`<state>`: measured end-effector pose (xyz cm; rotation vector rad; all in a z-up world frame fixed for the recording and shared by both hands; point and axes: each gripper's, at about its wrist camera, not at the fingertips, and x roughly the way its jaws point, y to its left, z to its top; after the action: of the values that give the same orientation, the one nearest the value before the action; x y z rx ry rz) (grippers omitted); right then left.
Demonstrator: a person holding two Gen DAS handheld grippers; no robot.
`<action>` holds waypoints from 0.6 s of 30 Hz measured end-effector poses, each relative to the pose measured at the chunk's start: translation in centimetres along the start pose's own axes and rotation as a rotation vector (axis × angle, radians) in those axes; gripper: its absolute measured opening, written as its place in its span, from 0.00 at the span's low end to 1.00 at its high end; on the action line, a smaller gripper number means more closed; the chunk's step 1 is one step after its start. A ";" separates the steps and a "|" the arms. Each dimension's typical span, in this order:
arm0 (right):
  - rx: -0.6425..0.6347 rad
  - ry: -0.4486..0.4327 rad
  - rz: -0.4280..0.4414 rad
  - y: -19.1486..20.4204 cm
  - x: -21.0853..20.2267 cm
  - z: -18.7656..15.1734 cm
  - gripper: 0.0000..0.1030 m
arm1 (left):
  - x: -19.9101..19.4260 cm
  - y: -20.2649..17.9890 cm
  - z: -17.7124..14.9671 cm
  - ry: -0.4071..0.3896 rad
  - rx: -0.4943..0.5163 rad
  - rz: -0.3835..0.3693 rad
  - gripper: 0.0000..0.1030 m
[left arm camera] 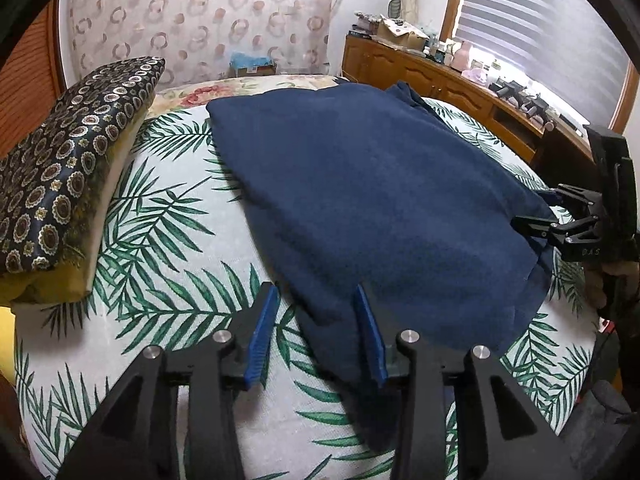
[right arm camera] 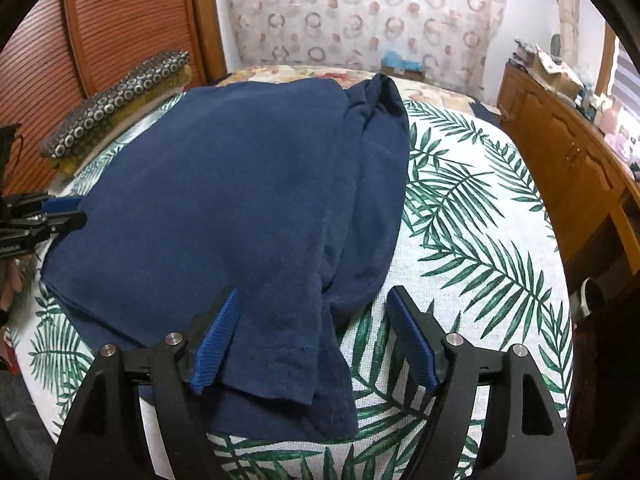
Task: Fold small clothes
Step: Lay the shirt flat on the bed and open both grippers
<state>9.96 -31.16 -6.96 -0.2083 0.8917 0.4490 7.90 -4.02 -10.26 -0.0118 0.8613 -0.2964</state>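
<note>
since the bed (left arm camera: pixel 168 240) with its palm-leaf sheet fills most of both views, that's the base of everything, and the navy garment (left arm camera: pixel 380 200) is spread across the middle of it, partly folded, with a doubled-over layer running toward 12 o'clock in the right wrist view (right arm camera: pixel 240 200) and a bunched collar-ish bit at the far end. a wooden dresser (left arm camera: pixel 440 76) runs along the 2 o'clock side under a window with striped blinds (left arm camera: pixel 540 28), its top covered in clutter too small to make out. a dark patterned pillow (left arm camera: pixel 68 176) sits at 9 o'clock in the left view, just beside the garment but not touching it. the left gripper (left arm camera: pixel 316 332) has its blue-padded fingers apart, sitting over the near corner of the cloth at 6 o'clock, with the fabric edge passing between them, not pinched. the right gripper (right arm camera: pixel 312 336) is the same deal, fingers spread wide, straddling the near hem at 6 o'clock, left pad over the fabric, right pad over bare sheet. each gripper shows up at the edge of the other's view, right at the garment's side.
</note>
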 end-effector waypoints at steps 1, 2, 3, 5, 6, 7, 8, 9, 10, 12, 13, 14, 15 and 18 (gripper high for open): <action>-0.006 0.001 -0.004 0.1 0.0 0.0 0.77 | 0.0 -0.1 0.0 0.000 0.002 0.003 0.39; -0.007 0.001 -0.003 0.1 0.1 0.0 0.78 | 0.0 -0.1 0.0 0.001 0.003 0.005 0.39; -0.004 0.002 -0.001 0.1 0.1 0.0 0.79 | 0.1 -0.1 0.0 0.001 0.004 0.008 0.39; -0.002 0.002 0.004 0.0 0.2 0.0 0.79 | 0.1 -0.1 0.1 0.001 0.006 0.011 0.40; -0.003 0.002 0.002 0.1 0.2 0.0 0.80 | 0.1 -0.1 0.1 0.001 0.006 0.011 0.40; -0.005 0.003 0.001 0.1 0.2 0.1 0.80 | 0.1 -0.1 0.0 0.001 0.006 0.010 0.40; -0.006 0.003 0.001 0.1 0.3 0.1 0.80 | 0.1 -0.1 0.0 0.001 0.006 0.010 0.40; -0.006 0.003 0.002 0.1 0.3 0.1 0.80 | 0.1 -0.1 0.1 0.001 0.006 0.010 0.40; -0.005 0.003 0.002 0.1 0.3 0.1 0.81 | 0.1 -0.1 0.1 0.001 0.005 0.009 0.40; -0.006 0.003 0.001 0.1 0.3 0.1 0.81 | 0.1 0.0 0.1 0.000 0.002 0.004 0.40; -0.006 0.003 0.001 0.2 0.3 0.1 0.81 | 0.1 0.0 0.1 0.000 -0.001 0.001 0.40; -0.006 0.003 0.001 0.2 0.3 0.1 0.81 | 0.1 0.1 0.1 0.000 -0.004 -0.003 0.40; -0.006 0.003 0.001 0.2 0.3 0.1 0.81 | 0.1 0.2 0.1 -0.001 -0.007 -0.007 0.40; -0.006 0.003 0.001 0.2 0.3 0.1 0.81 | 0.0 0.2 0.0 0.001 -0.010 -0.006 0.40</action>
<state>10.15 -30.87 -7.14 -0.2139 0.8937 0.4525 7.95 -3.78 -10.29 -0.0237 0.8641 -0.2978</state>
